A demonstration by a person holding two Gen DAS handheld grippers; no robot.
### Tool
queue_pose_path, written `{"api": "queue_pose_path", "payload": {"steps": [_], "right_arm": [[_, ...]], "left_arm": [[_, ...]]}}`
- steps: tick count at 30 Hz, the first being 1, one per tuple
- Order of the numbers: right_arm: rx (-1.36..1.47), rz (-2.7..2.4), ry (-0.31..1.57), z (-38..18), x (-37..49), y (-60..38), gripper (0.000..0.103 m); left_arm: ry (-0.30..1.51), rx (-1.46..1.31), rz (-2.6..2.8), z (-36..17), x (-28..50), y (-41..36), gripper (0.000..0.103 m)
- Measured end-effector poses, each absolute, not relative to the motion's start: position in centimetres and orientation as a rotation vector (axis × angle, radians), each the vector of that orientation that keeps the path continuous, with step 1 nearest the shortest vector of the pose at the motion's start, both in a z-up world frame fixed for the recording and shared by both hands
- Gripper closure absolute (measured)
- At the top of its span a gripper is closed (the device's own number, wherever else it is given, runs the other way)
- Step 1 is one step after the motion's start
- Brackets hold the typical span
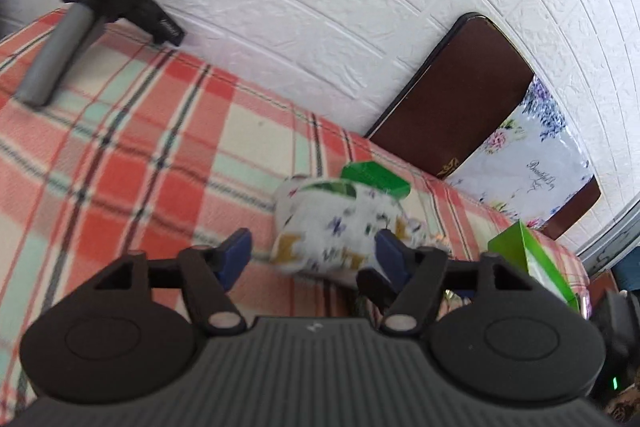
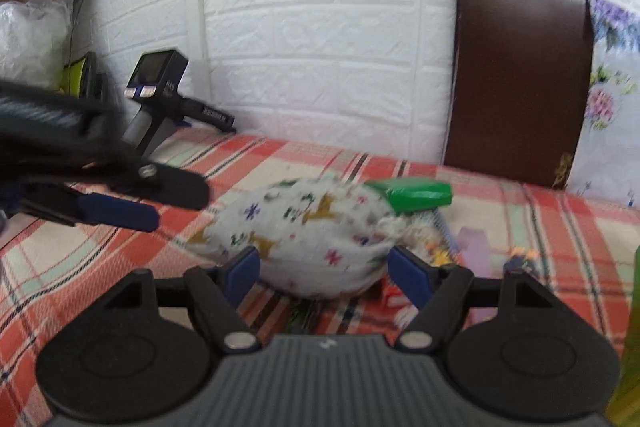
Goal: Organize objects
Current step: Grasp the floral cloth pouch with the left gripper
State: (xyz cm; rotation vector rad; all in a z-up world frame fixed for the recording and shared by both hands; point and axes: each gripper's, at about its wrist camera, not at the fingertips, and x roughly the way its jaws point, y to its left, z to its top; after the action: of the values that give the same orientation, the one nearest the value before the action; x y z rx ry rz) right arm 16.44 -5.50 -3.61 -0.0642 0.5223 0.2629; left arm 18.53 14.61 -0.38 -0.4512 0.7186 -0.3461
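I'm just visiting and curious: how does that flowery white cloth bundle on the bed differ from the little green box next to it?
The cloth bundle is soft, rounded and lumpy; the green box is flat with straight edges. The bundle is white with small coloured prints, while the box is plain glossy green. The bundle is clearly the larger, and the box lies at its far side. Both rest on the checked blanket near the white wall.

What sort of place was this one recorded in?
Probably a bedroom at home: a plaid blanket covers what looks like a bed, a brown headboard and floral pillow lean on the white brick-pattern wall.
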Motion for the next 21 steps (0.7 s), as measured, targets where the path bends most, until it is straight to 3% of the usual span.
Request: {"api": "queue_pose_path", "payload": {"steps": [3, 5, 6, 8, 10, 12, 21], "right_arm": [[-0.097, 0.265, 0.482, -3.6, 17.4, -6.0, 0.023], [-0.115, 0.292, 0.506, -4.3, 19.2, -6.0, 0.018], [-0.123, 0.316, 0.516, -4.6, 20.0, -5.9, 0.020], [-0.129, 0.336, 0.510, -4.4, 20.4, -5.4, 0.035], [-0.169, 0.388, 0.498, -3.4, 19.3, -4.3, 0.071], [-0.206, 0.399, 0.479, -2.8, 17.6, -3.1, 0.076], [-0.227, 0.501, 0.503, -2.2, 5.3, -3.7, 0.080]], "left_arm": [[0.717, -0.466, -0.393, -1.2, 20.9, 13.6, 0.023], [0.753, -0.480, -0.412, -2.2, 22.5, 12.8, 0.031], [0.776, -0.477, -0.408, -2.9, 22.9, 12.4, 0.042], [0.755, -0.470, -0.385, -3.0, 22.3, 12.3, 0.050], [0.736, -0.529, -0.414, -2.0, 21.0, 13.1, 0.068], [0.710, -0.526, -0.390, -0.6, 18.9, 13.9, 0.075], [0.800, -0.554, -0.403, -1.4, 7.5, 13.5, 0.076]]}}
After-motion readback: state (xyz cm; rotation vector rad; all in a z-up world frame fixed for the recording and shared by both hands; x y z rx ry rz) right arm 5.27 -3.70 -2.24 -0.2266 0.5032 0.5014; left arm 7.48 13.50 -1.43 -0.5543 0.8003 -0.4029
